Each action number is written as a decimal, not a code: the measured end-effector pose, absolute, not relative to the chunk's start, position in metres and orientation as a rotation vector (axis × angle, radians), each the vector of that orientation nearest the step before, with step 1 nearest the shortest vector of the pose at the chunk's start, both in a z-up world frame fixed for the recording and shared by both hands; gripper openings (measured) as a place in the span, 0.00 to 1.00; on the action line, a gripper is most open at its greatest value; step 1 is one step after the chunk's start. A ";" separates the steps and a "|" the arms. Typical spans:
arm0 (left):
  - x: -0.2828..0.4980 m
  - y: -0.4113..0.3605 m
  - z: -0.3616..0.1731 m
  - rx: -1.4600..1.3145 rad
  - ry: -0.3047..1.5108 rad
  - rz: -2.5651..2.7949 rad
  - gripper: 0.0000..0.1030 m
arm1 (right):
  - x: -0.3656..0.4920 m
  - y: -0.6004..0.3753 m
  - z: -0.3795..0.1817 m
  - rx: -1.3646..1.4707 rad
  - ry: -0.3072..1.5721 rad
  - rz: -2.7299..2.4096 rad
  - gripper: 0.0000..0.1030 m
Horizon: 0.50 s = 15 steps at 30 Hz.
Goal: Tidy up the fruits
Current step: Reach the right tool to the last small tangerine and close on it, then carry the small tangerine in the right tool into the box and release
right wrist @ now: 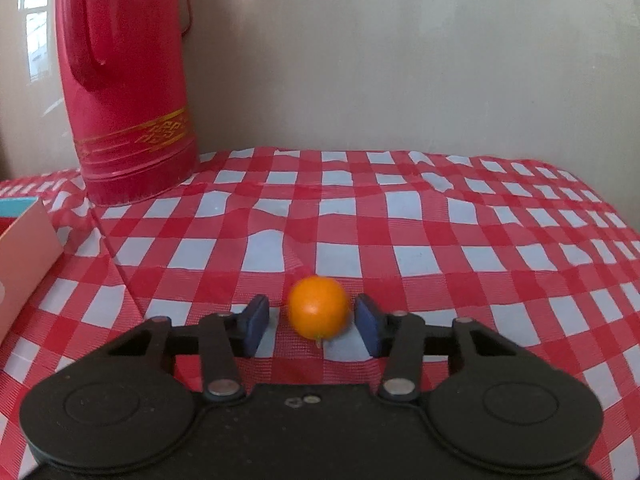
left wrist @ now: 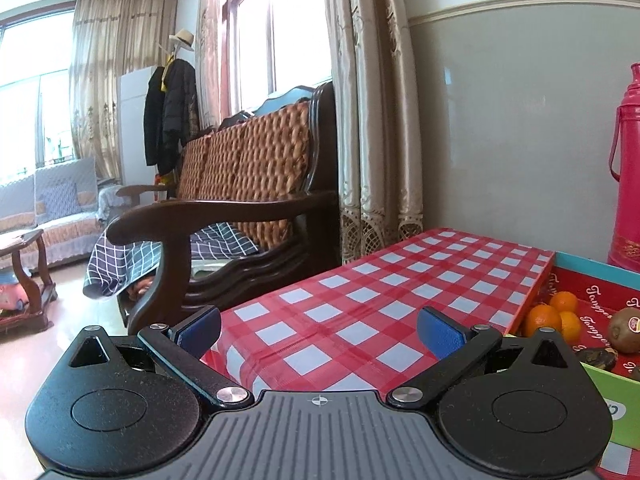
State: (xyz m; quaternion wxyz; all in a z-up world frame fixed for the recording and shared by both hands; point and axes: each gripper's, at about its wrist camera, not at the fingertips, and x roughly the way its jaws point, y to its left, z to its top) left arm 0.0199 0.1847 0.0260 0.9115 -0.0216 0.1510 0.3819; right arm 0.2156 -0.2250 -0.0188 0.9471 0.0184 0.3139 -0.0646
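Observation:
A small orange lies on the red checked tablecloth, between the blue pads of my right gripper. The jaws are open, with a gap on the left side of the fruit and the right pad close to it. My left gripper is open wide and empty above the table's left end. To its right a red box holds three oranges, a kiwi and a dark fruit.
A tall red thermos stands at the back left by the wall, also in the left wrist view. The box's corner shows at left. A wooden sofa stands beyond the table's left edge.

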 end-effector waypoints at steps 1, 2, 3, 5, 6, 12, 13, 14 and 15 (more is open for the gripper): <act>0.020 0.184 0.026 -0.044 0.312 0.786 1.00 | 0.215 -0.224 -0.019 0.035 0.639 -0.132 0.38; 0.021 0.183 0.026 -0.040 0.312 0.784 1.00 | 0.215 -0.223 -0.019 0.034 0.637 -0.131 0.37; 0.021 0.182 0.026 -0.035 0.311 0.782 1.00 | 0.215 -0.223 -0.019 0.036 0.634 -0.129 0.33; 0.021 0.179 0.026 -0.022 0.307 0.779 1.00 | 0.213 -0.223 -0.018 0.039 0.627 -0.124 0.27; 0.022 0.179 0.026 -0.017 0.306 0.779 1.00 | 0.212 -0.223 -0.018 0.042 0.625 -0.120 0.25; 0.020 0.180 0.027 -0.030 0.309 0.783 1.00 | 0.207 -0.224 -0.015 0.064 0.613 -0.101 0.23; 0.020 0.180 0.028 -0.033 0.309 0.784 1.00 | 0.205 -0.224 -0.014 0.067 0.606 -0.099 0.23; 0.019 0.180 0.028 -0.036 0.309 0.784 1.00 | 0.203 -0.225 -0.013 0.072 0.597 -0.096 0.23; 0.019 0.180 0.028 -0.038 0.308 0.784 1.00 | 0.201 -0.225 -0.011 0.074 0.589 -0.094 0.23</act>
